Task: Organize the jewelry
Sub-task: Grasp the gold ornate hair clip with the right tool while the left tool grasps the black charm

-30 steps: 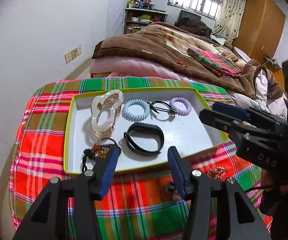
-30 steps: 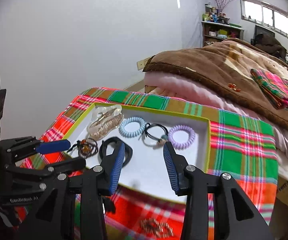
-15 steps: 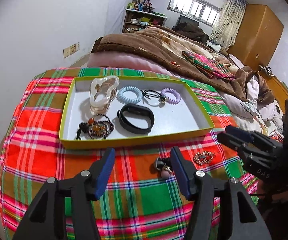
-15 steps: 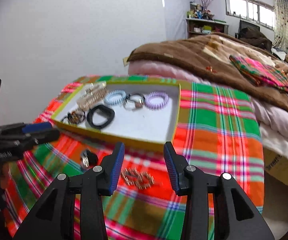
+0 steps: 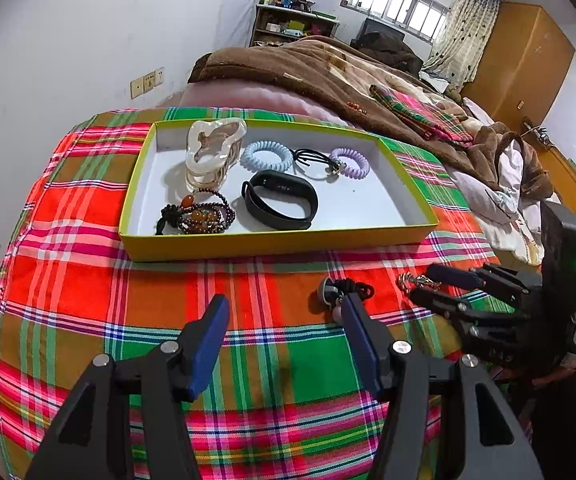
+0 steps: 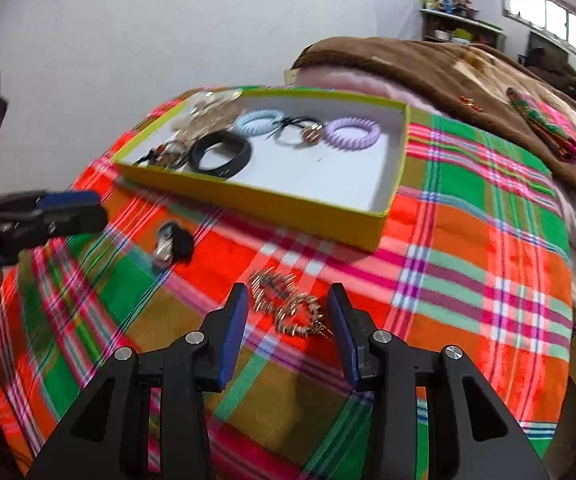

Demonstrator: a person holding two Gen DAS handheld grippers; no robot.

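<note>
On the plaid red-green-orange cloth (image 5: 88, 288) sits the shallow yellow-rimmed cardboard tray (image 5: 280, 242), which now lies farther up both views than a second ago, when the fingers overlapped its near edge. In the tray, left to right: a cream translucent claw hair clip (image 5: 212, 152) at the far left corner, a dark brown bead bracelet with amber stones (image 5: 200, 214) near the front edge, a pale blue spiral hair tie (image 5: 266, 155), a black rubber wristband (image 5: 280, 199), a thin black elastic with a metal charm (image 5: 315, 160), and a lilac spiral hair tie (image 5: 351, 162). The left gripper (image 5: 284, 312) stands with jaws wide and empty over bare cloth, a small black-and-silver knotted trinket (image 5: 343, 294) just beside its right finger. The right gripper (image 6: 288, 312), jaws moderately apart and gripping nothing, now straddles a gold spiky chain bracelet (image 6: 288, 304) lying on the cloth before the tray's front edge; earlier that bracelet lay below its fingertips.
</note>
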